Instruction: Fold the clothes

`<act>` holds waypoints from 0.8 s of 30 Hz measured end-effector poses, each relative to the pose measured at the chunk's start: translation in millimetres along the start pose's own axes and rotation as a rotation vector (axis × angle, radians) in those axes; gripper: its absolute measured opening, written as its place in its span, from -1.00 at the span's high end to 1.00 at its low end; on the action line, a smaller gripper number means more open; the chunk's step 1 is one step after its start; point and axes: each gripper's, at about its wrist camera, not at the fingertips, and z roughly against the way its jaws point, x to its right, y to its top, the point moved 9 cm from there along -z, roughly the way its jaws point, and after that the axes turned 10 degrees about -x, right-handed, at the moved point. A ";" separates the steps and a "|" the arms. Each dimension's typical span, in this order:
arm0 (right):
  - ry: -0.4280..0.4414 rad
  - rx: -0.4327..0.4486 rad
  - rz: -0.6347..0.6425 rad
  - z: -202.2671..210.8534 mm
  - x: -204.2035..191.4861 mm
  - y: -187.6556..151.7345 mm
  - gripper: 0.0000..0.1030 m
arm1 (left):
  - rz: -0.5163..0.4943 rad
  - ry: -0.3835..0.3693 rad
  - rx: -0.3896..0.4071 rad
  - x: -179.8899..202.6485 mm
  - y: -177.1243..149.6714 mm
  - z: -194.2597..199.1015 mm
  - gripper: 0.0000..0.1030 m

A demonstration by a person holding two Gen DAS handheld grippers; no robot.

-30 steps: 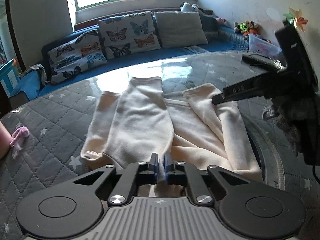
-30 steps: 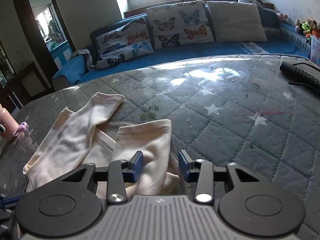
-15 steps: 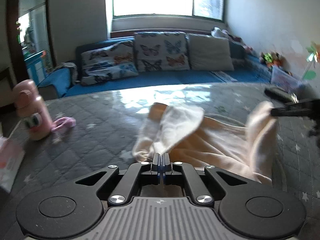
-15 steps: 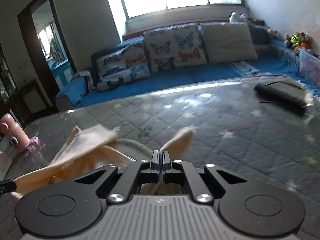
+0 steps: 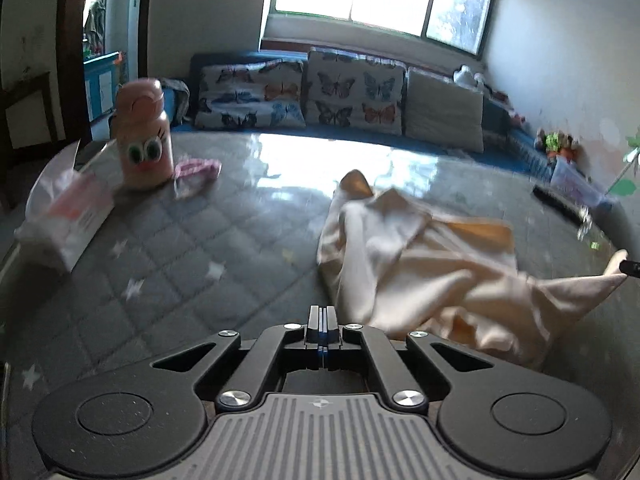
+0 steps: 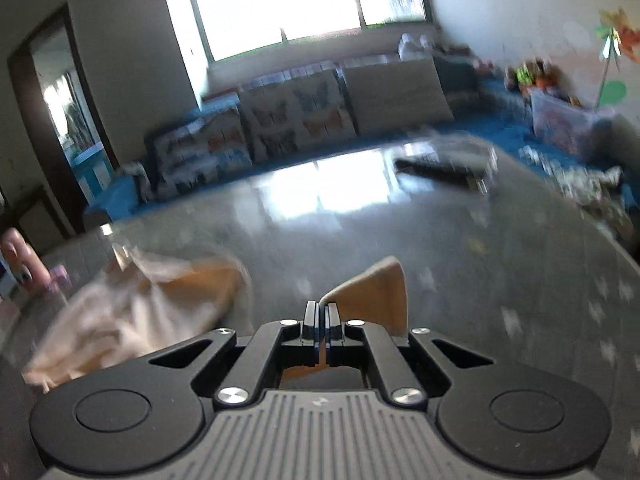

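Note:
A cream garment [image 5: 420,264] lies rumpled on the grey quilted star-print mat [image 5: 180,264], drawn out between my two grippers. My left gripper [image 5: 321,314] is shut, and the cloth runs in under its right side; the pinched edge itself is hidden. At the far right edge of the left wrist view the tip of the other gripper [image 5: 631,267] pulls a peak of cloth up. In the blurred right wrist view my right gripper [image 6: 322,312] is shut on a corner of the garment [image 6: 376,292], which sticks up just past its fingers. The rest of the cloth [image 6: 132,312] trails to the left.
A pink bottle with cartoon eyes [image 5: 144,148], a small pink cloth [image 5: 196,170] and a plastic-wrapped pack [image 5: 68,216] sit on the mat's left side. A black object [image 5: 560,204] lies at the right. Butterfly cushions [image 5: 348,96] line a blue bench behind.
The right gripper closed on the garment's corner. Both grippers then lifted and drew apart, pulling the flat garment up into a stretched, rumpled shape. The left view swung leftward.

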 end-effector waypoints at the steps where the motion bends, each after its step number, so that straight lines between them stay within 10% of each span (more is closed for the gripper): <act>1: -0.017 -0.027 -0.006 -5.8 6.2 -8.1 0.94 | -0.006 0.006 -0.009 -0.4 -2.8 -1.4 1.00; 13: -0.110 -0.039 -0.059 -15.2 38.8 -18.5 0.31 | -0.176 -0.027 0.003 67.1 44.5 -42.5 0.78; 18: -0.112 -0.050 -0.070 -18.8 45.6 -19.0 0.28 | -0.249 -0.027 -0.022 94.5 64.3 -84.7 0.33; 24: -0.105 -0.054 -0.078 -25.1 47.2 -14.0 0.21 | -0.287 -0.011 -0.084 107.4 76.4 -133.5 0.27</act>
